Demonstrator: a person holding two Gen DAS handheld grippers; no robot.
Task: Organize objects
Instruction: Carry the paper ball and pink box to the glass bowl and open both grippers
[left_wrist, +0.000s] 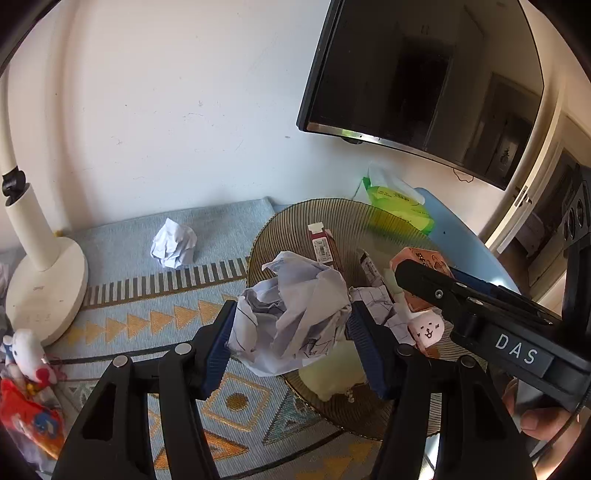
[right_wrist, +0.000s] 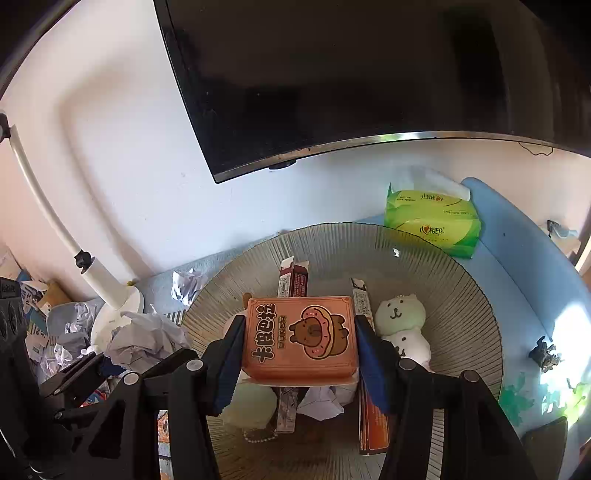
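Note:
My left gripper (left_wrist: 291, 343) is shut on a large crumpled paper ball (left_wrist: 291, 317), held at the left rim of the ribbed round tray (left_wrist: 347, 218). My right gripper (right_wrist: 299, 350) is shut on an orange card box (right_wrist: 301, 338) with a capybara picture, held above the tray (right_wrist: 461, 288). In the tray lie slim dark red boxes (right_wrist: 293, 282), a pale green bear plush (right_wrist: 400, 314), a white plush (right_wrist: 412, 341) and a smaller paper ball (right_wrist: 321, 400). The right gripper's body (left_wrist: 480, 314) shows at the right of the left wrist view.
Another crumpled paper ball (left_wrist: 173, 242) lies on the patterned blue cloth (left_wrist: 147, 314). A white lamp base (left_wrist: 44, 284) stands at left, with small toys (left_wrist: 27, 354) nearby. A green tissue pack (right_wrist: 432, 221) sits behind the tray. A dark screen (right_wrist: 351, 74) hangs above.

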